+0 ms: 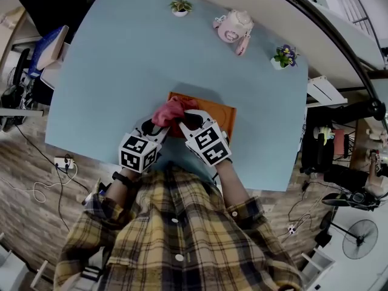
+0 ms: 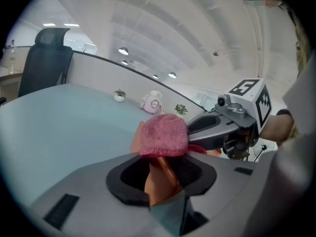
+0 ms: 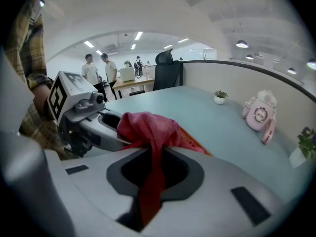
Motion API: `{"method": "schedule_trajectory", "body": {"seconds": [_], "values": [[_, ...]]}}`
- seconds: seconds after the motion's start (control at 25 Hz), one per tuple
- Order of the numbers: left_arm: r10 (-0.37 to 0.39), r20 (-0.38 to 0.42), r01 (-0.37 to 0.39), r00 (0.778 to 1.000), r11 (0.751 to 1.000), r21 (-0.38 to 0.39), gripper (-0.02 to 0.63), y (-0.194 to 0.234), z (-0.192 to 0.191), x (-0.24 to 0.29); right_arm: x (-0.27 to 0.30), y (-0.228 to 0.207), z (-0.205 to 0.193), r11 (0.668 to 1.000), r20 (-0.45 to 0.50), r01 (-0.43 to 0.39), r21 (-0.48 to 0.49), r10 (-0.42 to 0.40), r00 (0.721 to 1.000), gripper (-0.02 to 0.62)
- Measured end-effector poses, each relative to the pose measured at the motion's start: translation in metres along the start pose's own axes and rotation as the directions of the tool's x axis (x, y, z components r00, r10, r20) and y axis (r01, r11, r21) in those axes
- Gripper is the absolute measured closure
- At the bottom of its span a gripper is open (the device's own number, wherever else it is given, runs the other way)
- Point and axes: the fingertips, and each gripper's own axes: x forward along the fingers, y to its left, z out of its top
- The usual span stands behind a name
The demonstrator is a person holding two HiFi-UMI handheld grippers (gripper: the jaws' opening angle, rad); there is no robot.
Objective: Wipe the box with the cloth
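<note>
Orange shows between the jaws of the left tool (image 2: 160,176): they are closed narrow on the near-left part of the flat orange box (image 1: 212,113). The box lies on the pale blue bench (image 1: 109,77) close to its near edge, right in front of the person. That grip looks meant to pin the box so it does not slide under rubbing.

The right tool (image 3: 154,177) is clamped on the pink-red knitted cloth (image 3: 148,126). A strip of it runs down through the jaws, and the rest bunches in a loose mound ahead of the tips, over the box's left part. Holding it by a tail leaves the soft bulk free to meet the surface. The two tools sit close side by side, the left one just left of the mound.

Most of the box's right half lies bare to the right of the cloth, so I judge the wiping to be at an early or middle stage. The next strokes would call for dragging the mound rightward and farther across the top while the left tool holds firm. One risk is that the cloth slips from such a thin pinch; another is that the light box lifts at its held edge.

Well apart, near the far edge, stand a pink alarm clock (image 1: 233,28) and two small potted plants (image 1: 180,6), out of the way of the work.
</note>
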Motion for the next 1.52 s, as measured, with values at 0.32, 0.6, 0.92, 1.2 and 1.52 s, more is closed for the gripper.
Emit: {"method": "schedule_trajectory", "body": {"seconds": [0.32,0.6,0.92,1.2,1.52], "values": [[0.003,0.006,-0.003,1.0,1.0,-0.001,0.472,0.001,0.0,-0.001,-0.024,-0.016,-0.023,0.995,-0.081,0.082,-0.052,-0.086,0.993,0.54],[0.006,0.003,-0.006,1.0,1.0,0.012,0.472,0.0,0.0,-0.001,-0.042,-0.028,-0.037,0.985,-0.128,0.149,-0.089,-0.16,0.979,0.54],[0.011,0.008,-0.011,1.0,1.0,0.021,0.472,0.0,0.001,-0.002,-0.069,-0.05,-0.066,0.967,-0.17,0.245,-0.075,-0.255,0.952,0.54],[0.013,0.009,-0.014,1.0,1.0,0.023,0.472,0.0,0.001,-0.002,-0.097,-0.071,-0.089,0.935,-0.218,0.336,-0.111,-0.353,0.91,0.54],[0.015,0.01,-0.015,1.0,0.999,0.029,0.472,-0.001,0.002,-0.002,-0.115,-0.075,-0.092,0.916,-0.214,0.384,-0.112,-0.4,0.891,0.54]]}}
